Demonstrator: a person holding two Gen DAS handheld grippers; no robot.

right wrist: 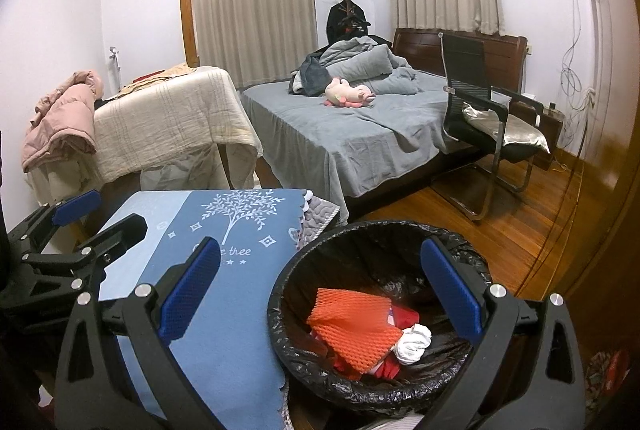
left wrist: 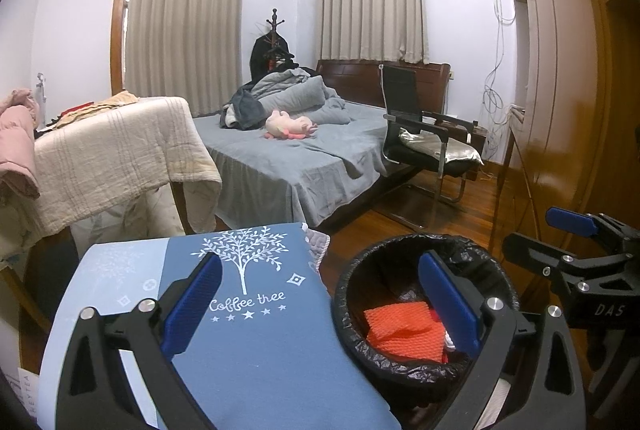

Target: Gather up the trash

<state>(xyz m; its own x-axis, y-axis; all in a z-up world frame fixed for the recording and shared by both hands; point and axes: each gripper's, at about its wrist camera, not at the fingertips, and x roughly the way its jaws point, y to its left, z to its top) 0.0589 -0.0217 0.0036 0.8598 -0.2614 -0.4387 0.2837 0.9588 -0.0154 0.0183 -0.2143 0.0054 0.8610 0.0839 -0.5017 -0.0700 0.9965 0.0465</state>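
Note:
A round trash bin [left wrist: 400,366] with a black liner stands beside a small table under a blue "Coffee tree" cloth [left wrist: 248,350]. Inside the bin lie an orange foam net [left wrist: 404,330] and red scraps. My left gripper [left wrist: 320,304] is open and empty, one finger over the cloth, the other over the bin. In the right wrist view the bin [right wrist: 280,314] holds the orange net [right wrist: 352,326] and a crumpled white paper [right wrist: 414,344]. My right gripper [right wrist: 320,292] hovers open and empty over the bin's rim. Each gripper shows in the other's view: right gripper [left wrist: 548,234], left gripper [right wrist: 100,220].
A bed with grey sheets [right wrist: 352,134] and a pink plush toy [right wrist: 348,94] fills the middle of the room. A black office chair [right wrist: 480,102] stands on the wooden floor [right wrist: 520,226]. A beige blanket [left wrist: 112,154] drapes furniture at left. A wooden wardrobe [left wrist: 560,110] lines the right.

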